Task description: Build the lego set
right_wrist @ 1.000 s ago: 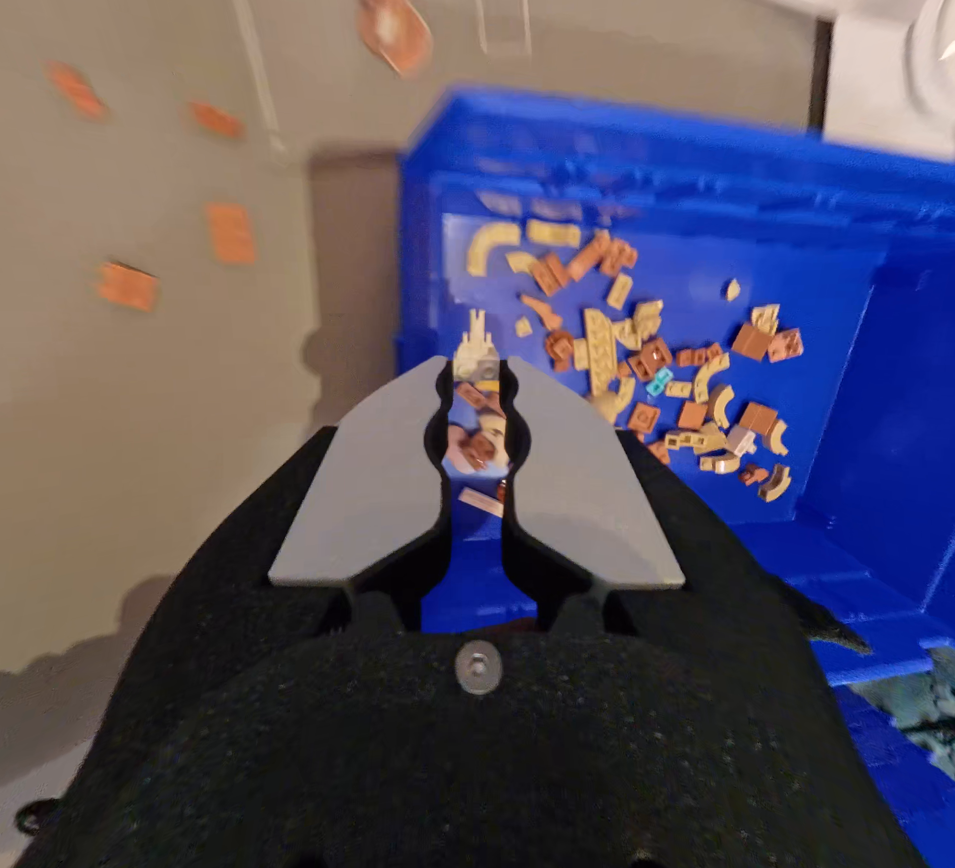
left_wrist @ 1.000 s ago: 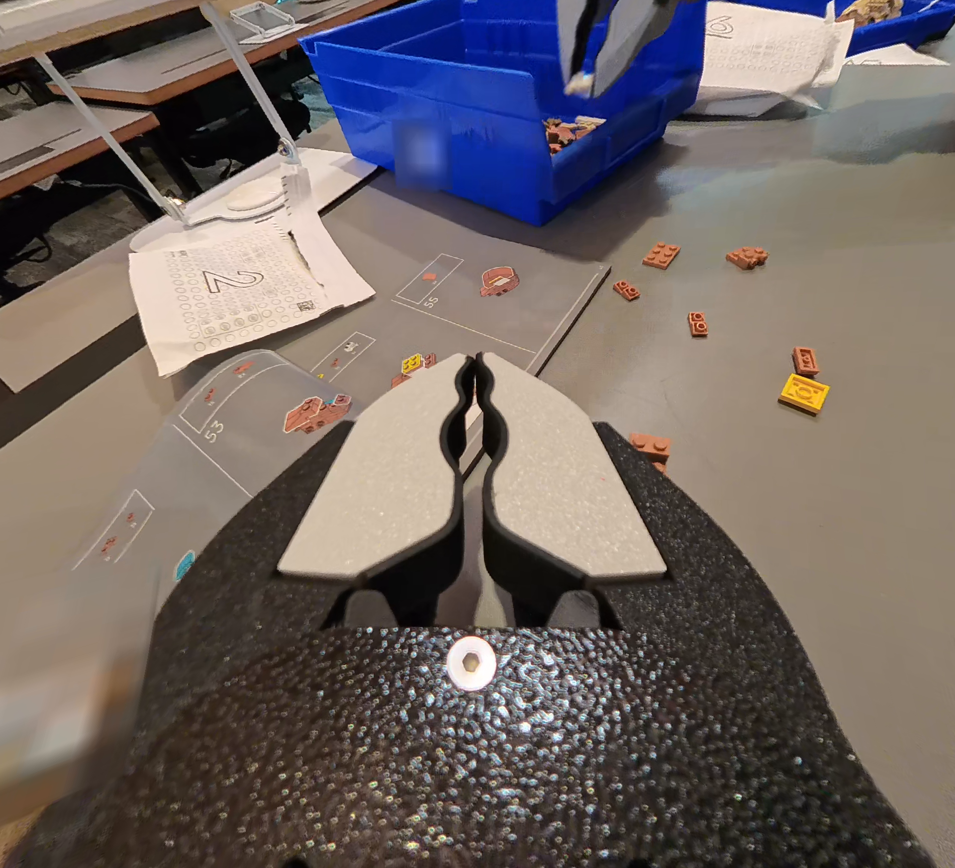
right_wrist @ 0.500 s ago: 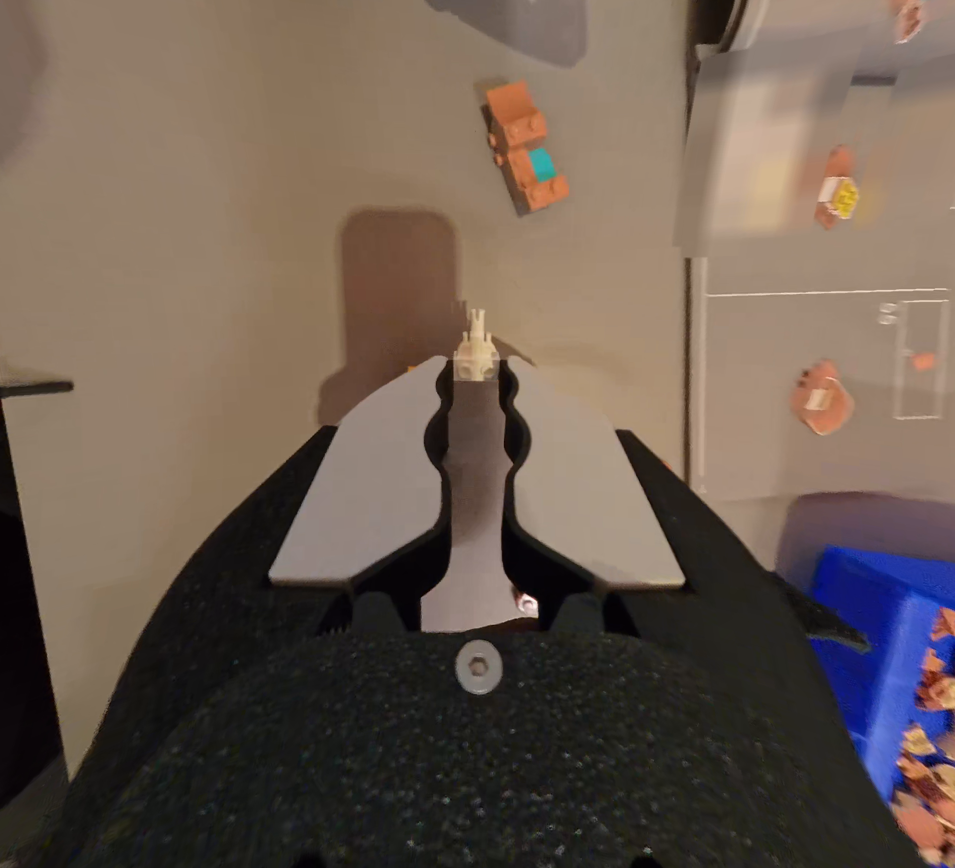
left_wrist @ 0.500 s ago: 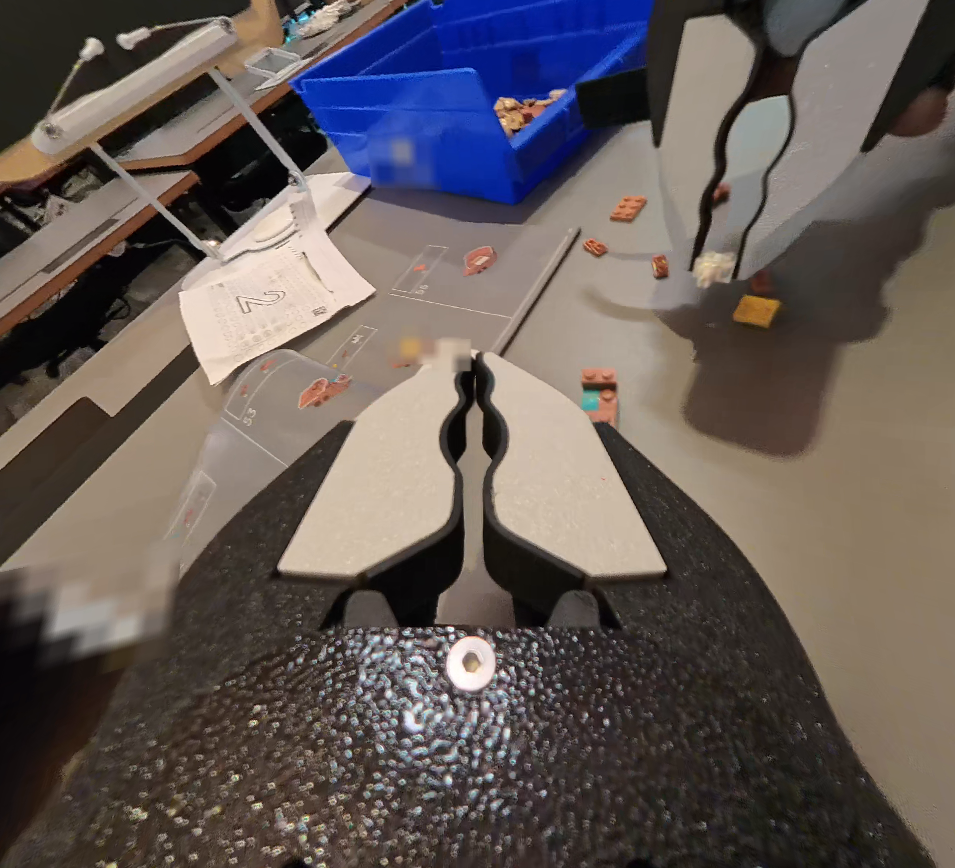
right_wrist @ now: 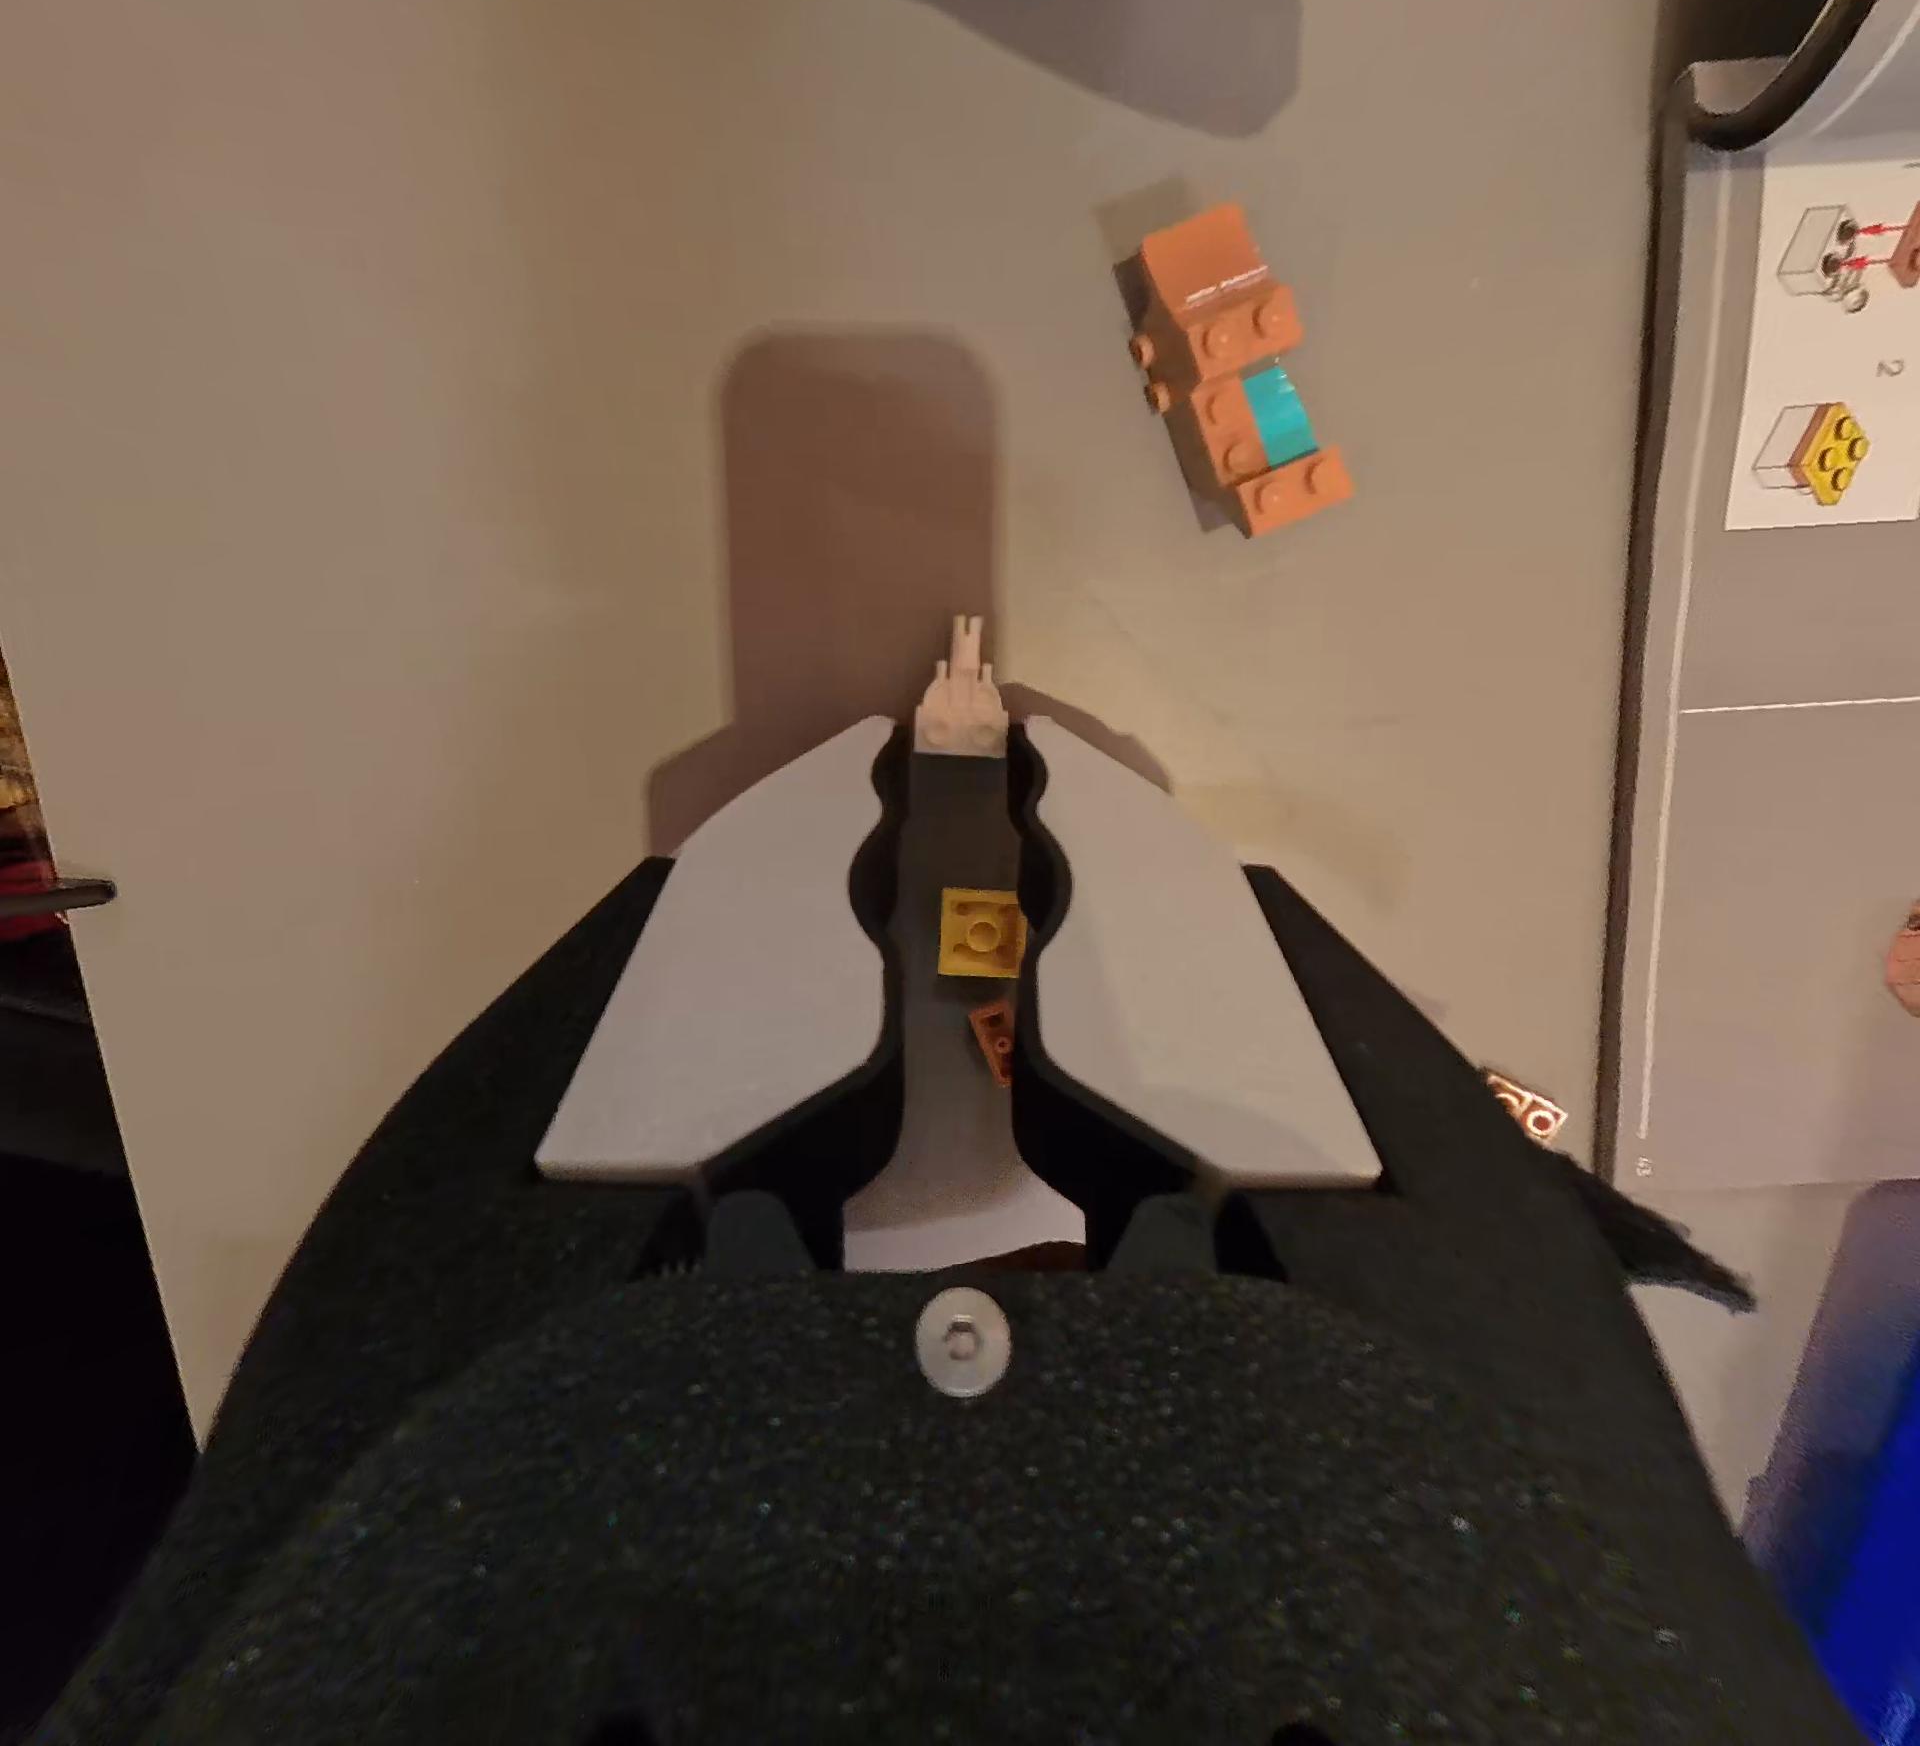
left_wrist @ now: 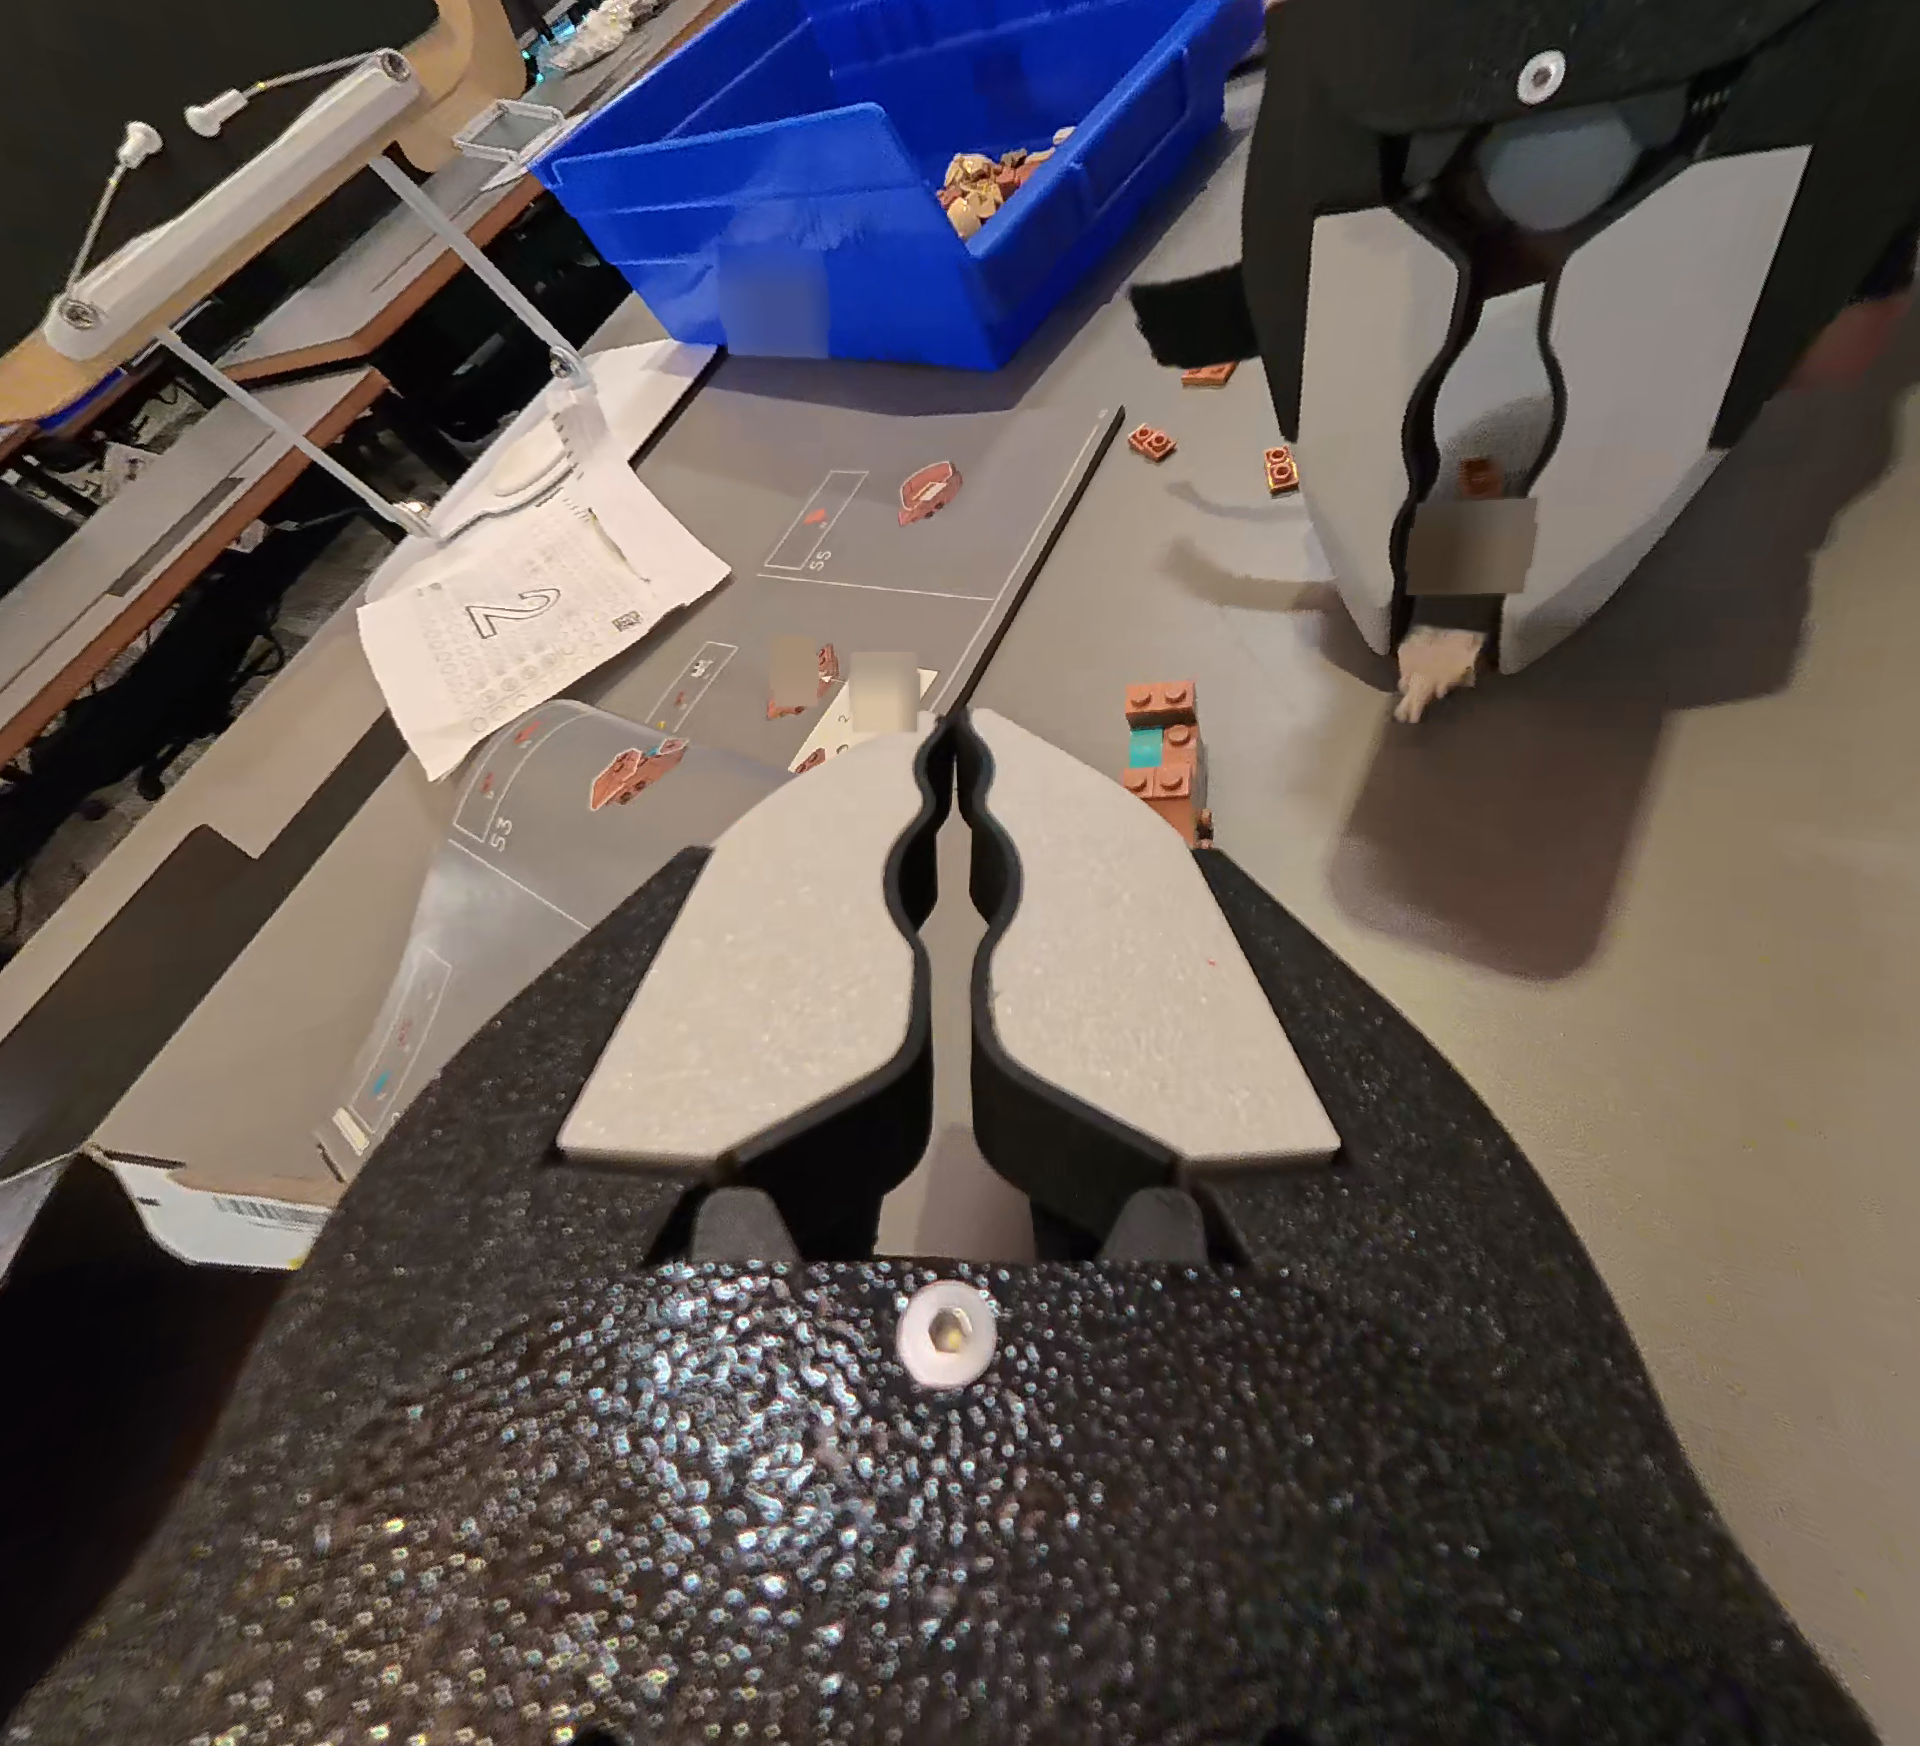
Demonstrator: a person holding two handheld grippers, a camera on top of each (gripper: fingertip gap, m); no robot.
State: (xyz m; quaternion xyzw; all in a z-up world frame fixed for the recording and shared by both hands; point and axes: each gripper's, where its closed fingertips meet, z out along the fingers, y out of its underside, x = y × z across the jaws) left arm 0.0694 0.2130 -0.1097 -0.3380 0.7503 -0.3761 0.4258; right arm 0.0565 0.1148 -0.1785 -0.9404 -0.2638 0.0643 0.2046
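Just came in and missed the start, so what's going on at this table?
A person is working with two handheld grippers over a grey table strewn with toy bricks. The right gripper pinches a small cream-white brick piece at its fingertips, low over the table. The left gripper is shut and holds nothing. Between them lies a small brown brick assembly with a teal tile. A blue bin of loose bricks and an open instruction booklet lie beyond.
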